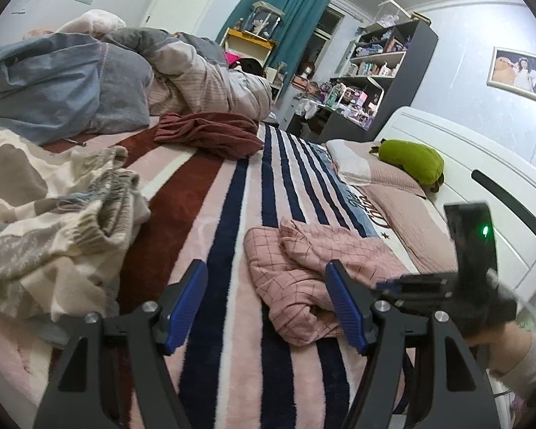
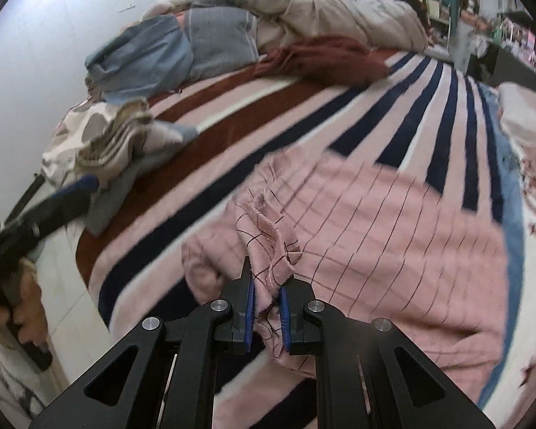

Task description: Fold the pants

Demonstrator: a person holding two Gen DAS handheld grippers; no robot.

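step: getting the pink pants [image 2: 375, 221] ready to fold | pants: crumpled on the striped blanket [image 1: 211, 236] | right gripper [image 2: 268, 316]: pinching a pants edge, to pull it flat | left gripper [image 1: 268, 304]: wide open, empty, waiting nearby

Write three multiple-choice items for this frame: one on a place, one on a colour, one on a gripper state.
1. Where do the pink checked pants lie?
A. on the striped blanket
B. on the floor
C. on the shelf

2. What colour is the plush toy by the headboard?
A. red
B. green
C. white

3. How is the right hand-held gripper?
A. open above the pants
B. shut on the pants
C. shut on the pillow

Key: 1 A, stripes show around the pants on the bed. 2 B, it is bright green in the left wrist view. 3 B, pink cloth sits pinched between its blue pads; the left hand-held gripper is open and holds nothing.
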